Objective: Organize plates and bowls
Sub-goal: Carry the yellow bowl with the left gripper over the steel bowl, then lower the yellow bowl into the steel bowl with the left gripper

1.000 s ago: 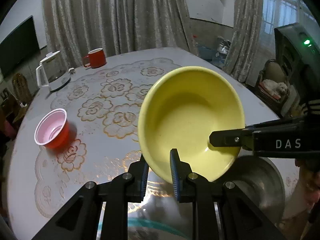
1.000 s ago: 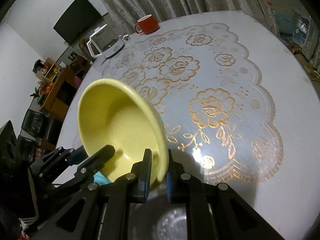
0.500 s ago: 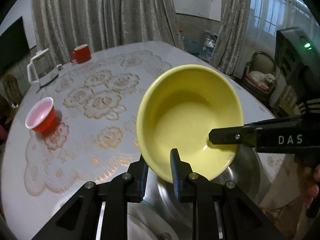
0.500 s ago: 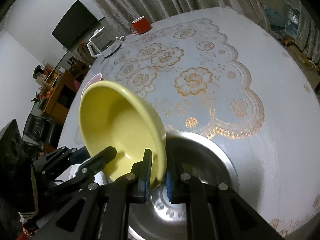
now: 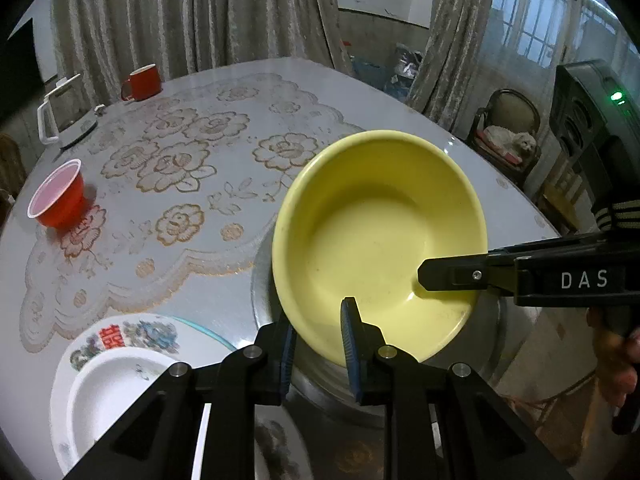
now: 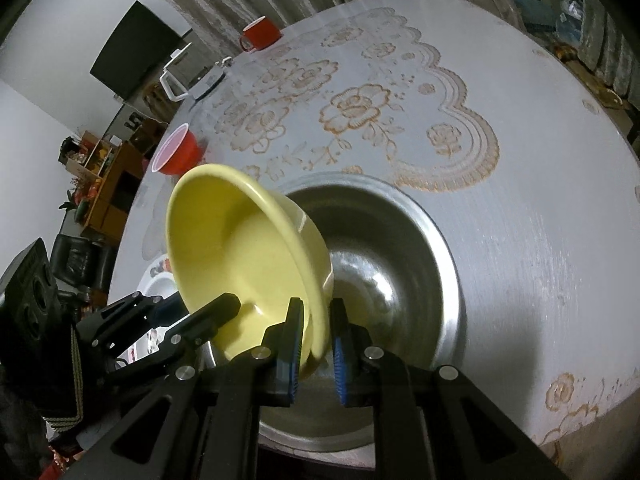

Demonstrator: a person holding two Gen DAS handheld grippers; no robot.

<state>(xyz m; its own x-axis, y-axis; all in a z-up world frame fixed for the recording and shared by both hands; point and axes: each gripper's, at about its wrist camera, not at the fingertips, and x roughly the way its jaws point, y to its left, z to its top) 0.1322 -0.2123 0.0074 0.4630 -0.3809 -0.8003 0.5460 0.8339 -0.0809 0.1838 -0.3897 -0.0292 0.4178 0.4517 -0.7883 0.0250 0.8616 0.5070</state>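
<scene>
You have the yellow bowl [image 5: 380, 236] pinched at its rim by both grippers (left [image 5: 318, 344], right [image 6: 316, 344]), tilted directly over the steel basin [image 6: 400, 248].

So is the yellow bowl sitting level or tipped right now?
Tipped. The yellow bowl hangs at a slant over the steel basin, its opening turned sideways, rim pinched by the left gripper and right gripper.

**Glossy bowls, matt black grippers**

The yellow bowl [image 5: 376, 236] looks smooth and glossy, like glazed ceramic or plastic. The basin [image 6: 400, 248] beneath is shiny, lightly scuffed metal. The worktop [image 6: 540, 208] wears a slick plastic-looking cover. Both grippers look like matt black plastic with ribbed blue pads [image 6: 339, 364].
</scene>
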